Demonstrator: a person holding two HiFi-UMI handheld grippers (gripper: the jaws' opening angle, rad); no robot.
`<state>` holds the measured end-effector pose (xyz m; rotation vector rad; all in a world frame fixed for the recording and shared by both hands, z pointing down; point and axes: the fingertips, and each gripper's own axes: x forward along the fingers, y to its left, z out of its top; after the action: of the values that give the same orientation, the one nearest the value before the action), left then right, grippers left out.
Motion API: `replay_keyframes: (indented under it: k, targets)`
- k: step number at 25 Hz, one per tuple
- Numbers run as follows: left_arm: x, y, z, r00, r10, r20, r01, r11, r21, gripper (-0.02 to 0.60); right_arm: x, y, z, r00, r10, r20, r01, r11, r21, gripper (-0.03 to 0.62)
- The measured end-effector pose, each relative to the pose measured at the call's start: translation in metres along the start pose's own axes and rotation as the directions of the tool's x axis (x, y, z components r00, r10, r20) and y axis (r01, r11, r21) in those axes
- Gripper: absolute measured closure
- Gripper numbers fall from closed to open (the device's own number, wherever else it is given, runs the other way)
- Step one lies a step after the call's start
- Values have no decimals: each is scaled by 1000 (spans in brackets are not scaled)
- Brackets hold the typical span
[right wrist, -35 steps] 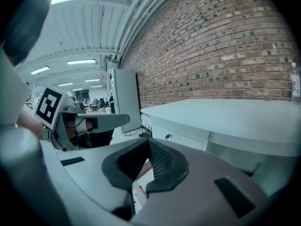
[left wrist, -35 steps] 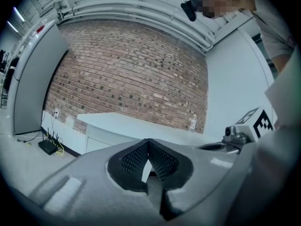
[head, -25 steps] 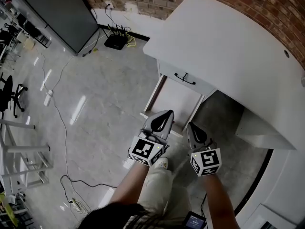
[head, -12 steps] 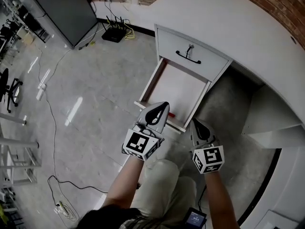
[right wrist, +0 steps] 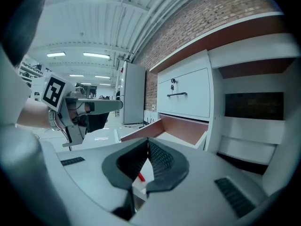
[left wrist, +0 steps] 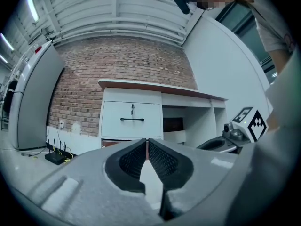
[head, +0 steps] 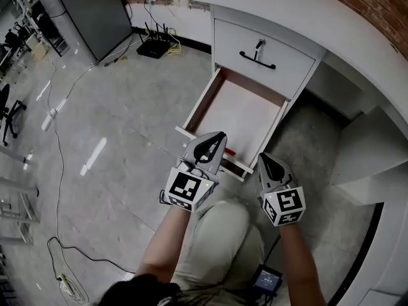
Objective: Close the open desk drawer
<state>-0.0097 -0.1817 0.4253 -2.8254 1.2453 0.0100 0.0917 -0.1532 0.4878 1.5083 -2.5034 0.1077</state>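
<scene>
So, head view: we're only approaching. The open drawer (head: 239, 110) sits mid-frame, and the left gripper (head: 220, 136) and right gripper (head: 262, 157) hover near its front edge. Left gripper view: jaws pressed together, empty. Right gripper view: same, with the drawer just ahead. Next we'd push its front straight in.

Found no readable text, brand or number anywhere; saw only black-and-white square markers, on the left gripper (head: 218, 136) and the right gripper (head: 263, 156).
</scene>
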Motion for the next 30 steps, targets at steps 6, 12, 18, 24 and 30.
replay_keyframes:
  k: [6,12,18,24,30]
  targets:
    - [-21,-7,-13,1000,-4,4,3,1000,20,574,-5,8,-10,1000,0,29,0,1000,-26,582]
    - [-45,-12,-37,999,13,-39,-13,1000,1,454,-21,13,-24,999,4,37,-3,999,-37,582]
    - [-64,-18,-74,992,66,-104,-67,998,-8,419,-32,23,-47,1000,22,15,-21,999,-25,582]
    - [-60,-8,-120,978,121,-171,-128,991,-32,393,-22,29,-61,999,47,-14,-47,999,-20,582]
    - [-41,7,-154,966,130,-221,-140,990,-29,393,-13,28,-71,999,28,-25,-29,999,-16,582]
